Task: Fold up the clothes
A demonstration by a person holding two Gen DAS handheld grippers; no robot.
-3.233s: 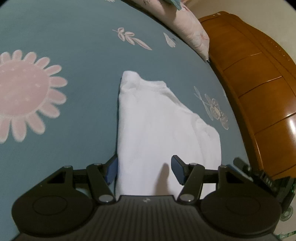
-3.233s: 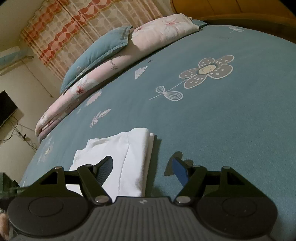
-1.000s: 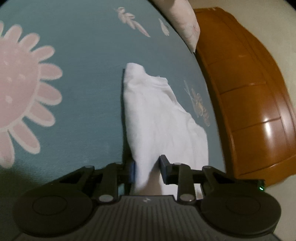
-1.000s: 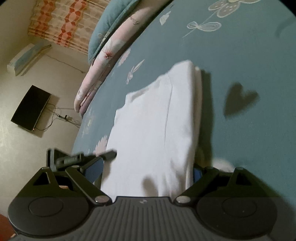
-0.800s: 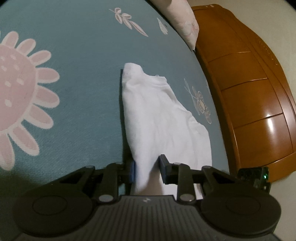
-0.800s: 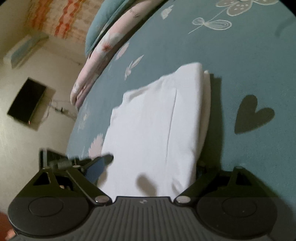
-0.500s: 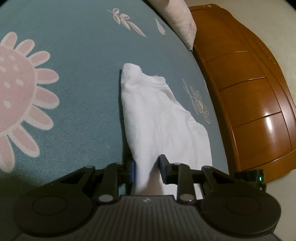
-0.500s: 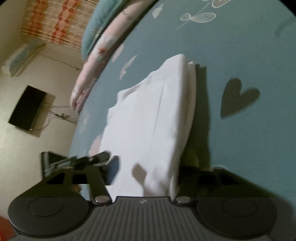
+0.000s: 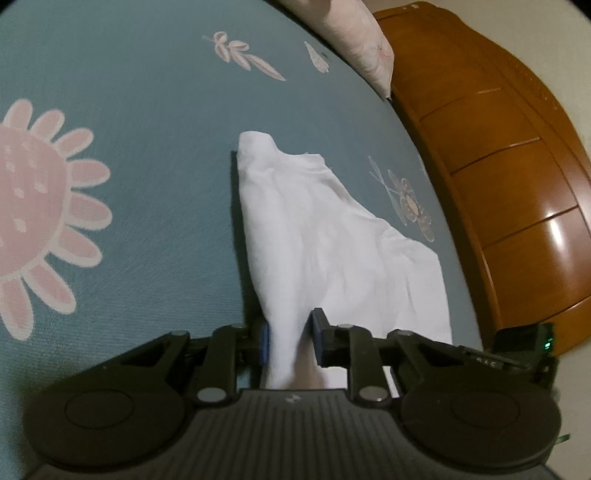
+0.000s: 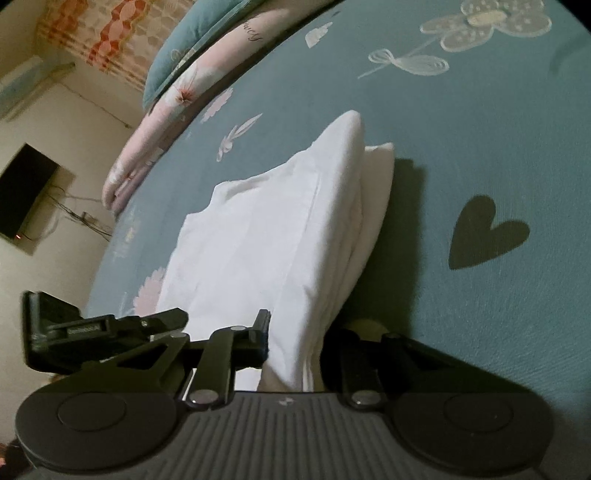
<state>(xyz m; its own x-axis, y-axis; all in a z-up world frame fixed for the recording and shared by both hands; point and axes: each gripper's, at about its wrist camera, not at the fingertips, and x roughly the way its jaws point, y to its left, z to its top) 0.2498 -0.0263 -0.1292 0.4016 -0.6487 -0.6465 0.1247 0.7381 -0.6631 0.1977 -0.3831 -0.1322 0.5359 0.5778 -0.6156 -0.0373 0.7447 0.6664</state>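
Note:
A folded white garment [image 9: 317, 229] lies on the teal flowered bedsheet [image 9: 147, 129]. My left gripper [image 9: 290, 341] has the garment's near left corner between its blue pads, and its jaws are closing on that cloth. In the right wrist view the same garment [image 10: 266, 236] rises in stacked layers from the sheet [image 10: 480, 147]. My right gripper [image 10: 297, 343] has the near right corner bunched between its pads, and its jaws are closing too. The far end of the garment rests on the bed.
A wooden bed board [image 9: 509, 166] curves along the right. Pillows [image 10: 192, 85] are piled at the bed's far edge, with a pink one [image 9: 354, 33] by the board. A dark screen [image 10: 22, 192] hangs on the wall. Each view shows the other gripper's body [image 10: 92, 328].
The right gripper's jaws went from wide apart to clamped on the garment's near edge, which has bunched and lifted. The left gripper stayed on its corner and its gap narrowed slightly.

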